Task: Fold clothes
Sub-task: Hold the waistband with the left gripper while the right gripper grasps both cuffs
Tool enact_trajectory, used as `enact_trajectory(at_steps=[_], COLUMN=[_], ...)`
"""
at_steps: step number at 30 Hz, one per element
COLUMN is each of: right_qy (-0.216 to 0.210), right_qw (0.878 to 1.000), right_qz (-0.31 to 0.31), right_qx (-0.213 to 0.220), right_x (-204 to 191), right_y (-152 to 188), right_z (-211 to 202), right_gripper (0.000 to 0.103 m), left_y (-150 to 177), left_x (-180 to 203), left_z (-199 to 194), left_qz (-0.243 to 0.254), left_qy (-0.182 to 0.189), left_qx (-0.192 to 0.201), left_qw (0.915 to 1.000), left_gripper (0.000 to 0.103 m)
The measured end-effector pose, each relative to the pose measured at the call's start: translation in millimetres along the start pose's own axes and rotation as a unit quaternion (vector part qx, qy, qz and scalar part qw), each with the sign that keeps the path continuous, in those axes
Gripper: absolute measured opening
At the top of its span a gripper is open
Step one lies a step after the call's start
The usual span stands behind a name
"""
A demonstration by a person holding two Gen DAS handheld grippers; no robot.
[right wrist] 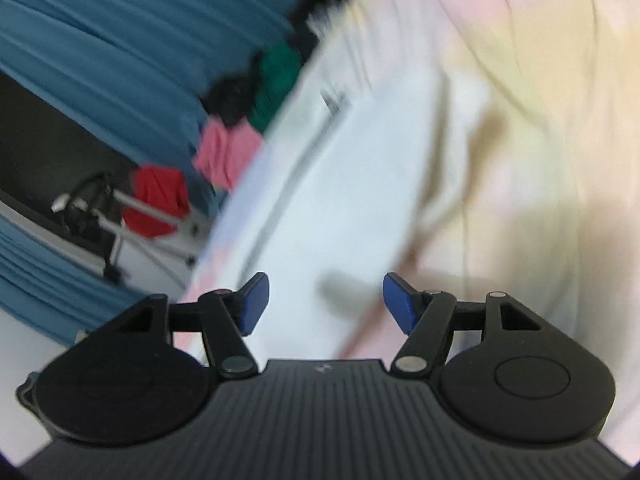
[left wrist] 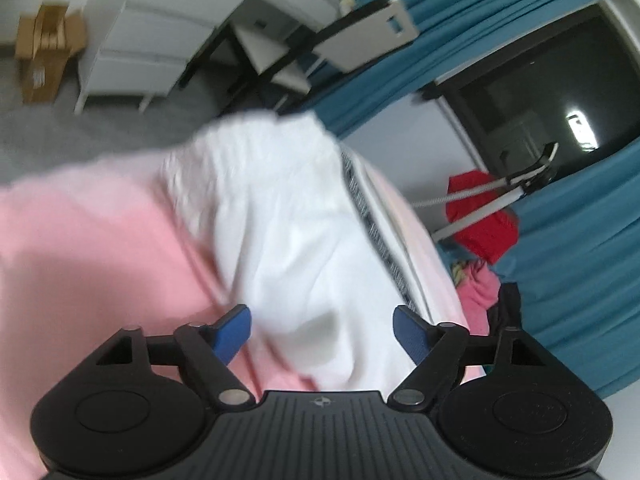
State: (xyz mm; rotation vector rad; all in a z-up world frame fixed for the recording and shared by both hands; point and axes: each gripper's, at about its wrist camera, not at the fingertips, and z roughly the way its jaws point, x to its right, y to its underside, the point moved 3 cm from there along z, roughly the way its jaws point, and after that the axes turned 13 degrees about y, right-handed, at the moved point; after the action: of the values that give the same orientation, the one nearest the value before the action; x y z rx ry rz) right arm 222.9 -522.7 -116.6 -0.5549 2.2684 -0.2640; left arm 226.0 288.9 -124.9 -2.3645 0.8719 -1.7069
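A white garment lies crumpled on a pink sheet; both views are blurred. My left gripper is open, its blue fingertips apart just above the garment's near end, holding nothing. In the right wrist view the same white garment stretches away along the bed's edge on a pale pink and yellow sheet. My right gripper is open over the garment, its blue fingertips apart and empty.
A pile of clothes, red, pink and dark, lies beside the bed by blue curtains; it also shows in the right wrist view. A white dresser, a cardboard box and a desk stand further off.
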Motion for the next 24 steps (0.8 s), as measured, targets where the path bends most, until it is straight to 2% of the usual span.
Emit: enact_trajectory(at_steps=[2, 4, 7, 8, 9, 10, 12, 13, 14, 17, 24], right_qy=[-0.003, -0.007, -0.022, -0.023, -0.017, -0.011, -0.012, -0.016, -0.018, -0.024, -0.05], right_qw=[1.0, 0.998, 0.998, 0.998, 0.997, 0.996, 0.992, 0.99, 0.989, 0.989, 0.988], right_qz=[0.013, 0.029, 0.053, 0.06, 0.066, 0.073, 0.093, 0.101, 0.102, 0.094, 0.069], right_qx=[-0.027, -0.046, -0.011, 0.009, 0.031, 0.053, 0.089, 0.099, 0.102, 0.111, 0.13], right_x=[6, 10, 10, 10, 10, 10, 12, 14, 16, 15, 2], right_y=[6, 10, 2, -3, -9, -14, -25, -29, -33, -36, -32], right_z=[17, 37, 56, 60, 63, 66, 72, 75, 78, 80, 44], right_gripper=[0.067, 0.067, 0.066, 0.066, 0.066, 0.064, 0.058, 0.053, 0.043, 0.028, 0.021], left_y=[3, 0, -13, -18, -24, -31, -41, -45, -49, -55, -67], left_x=[-14, -26, -32, -32, -33, -35, -36, -36, -35, -25, 7], left_z=[14, 26, 38, 41, 45, 51, 56, 57, 57, 47, 11], left_qz=[-0.038, -0.061, -0.073, -0.077, -0.083, -0.092, -0.103, -0.105, -0.106, -0.091, -0.063], left_qy=[0.007, 0.007, 0.009, 0.01, 0.006, -0.012, -0.028, -0.031, -0.033, -0.027, -0.003], left_qx=[-0.016, 0.001, 0.033, 0.043, 0.051, 0.049, 0.048, 0.048, 0.049, 0.051, 0.051], left_qw=[0.9991, 0.9981, 0.9968, 0.996, 0.9952, 0.9944, 0.9932, 0.9928, 0.9927, 0.9942, 0.9967], left_gripper=[0.081, 0.08, 0.079, 0.072, 0.057, 0.047, 0.037, 0.029, 0.024, 0.018, 0.016])
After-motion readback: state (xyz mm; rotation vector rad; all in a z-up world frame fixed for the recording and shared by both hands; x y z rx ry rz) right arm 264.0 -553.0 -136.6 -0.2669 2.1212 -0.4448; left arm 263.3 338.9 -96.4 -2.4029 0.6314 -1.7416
